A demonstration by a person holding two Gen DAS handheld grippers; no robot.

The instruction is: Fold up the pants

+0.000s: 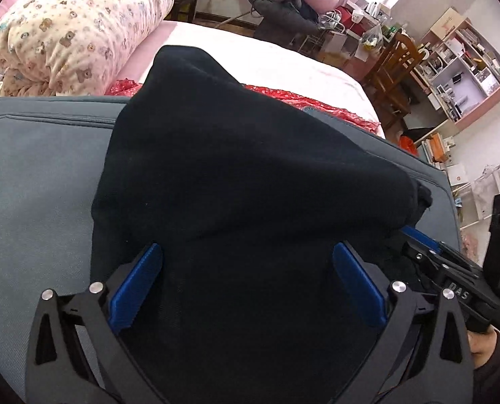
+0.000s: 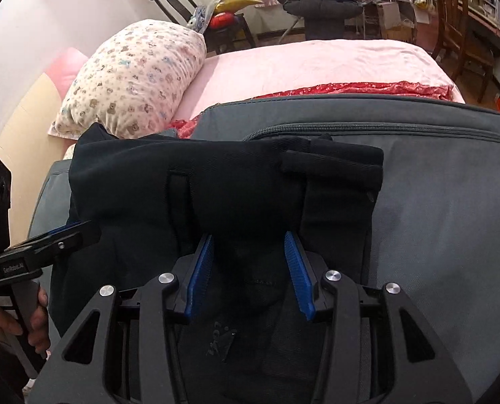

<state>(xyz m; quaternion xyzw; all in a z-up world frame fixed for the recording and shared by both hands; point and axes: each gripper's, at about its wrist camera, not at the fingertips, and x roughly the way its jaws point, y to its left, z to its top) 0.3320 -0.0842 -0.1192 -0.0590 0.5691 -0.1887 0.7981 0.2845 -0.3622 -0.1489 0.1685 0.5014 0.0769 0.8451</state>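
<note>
The black pants (image 1: pixel 250 168) lie bunched on a grey zippered pad (image 1: pixel 41 168) spread over the bed. My left gripper (image 1: pixel 246 249) hovers over their near part, its blue pads spread wide and touching nothing. At the right edge of this view my right gripper (image 1: pixel 415 235) pinches the cloth and holds it up like a tent. In the right wrist view the pants (image 2: pixel 233 185) show a belt loop and a folded waistband, and my right gripper (image 2: pixel 250 245) is shut on a thick hump of the fabric. My left gripper (image 2: pixel 71 229) pokes in from the left, held by a hand.
The grey pad (image 2: pixel 445 219) extends bare to the right of the pants. Behind it lie a red patterned cloth (image 2: pixel 351 88), the pink bed sheet (image 2: pixel 300 64) and a bear-print pillow (image 2: pixel 135 74). Chairs, shelves and clutter stand beyond the bed.
</note>
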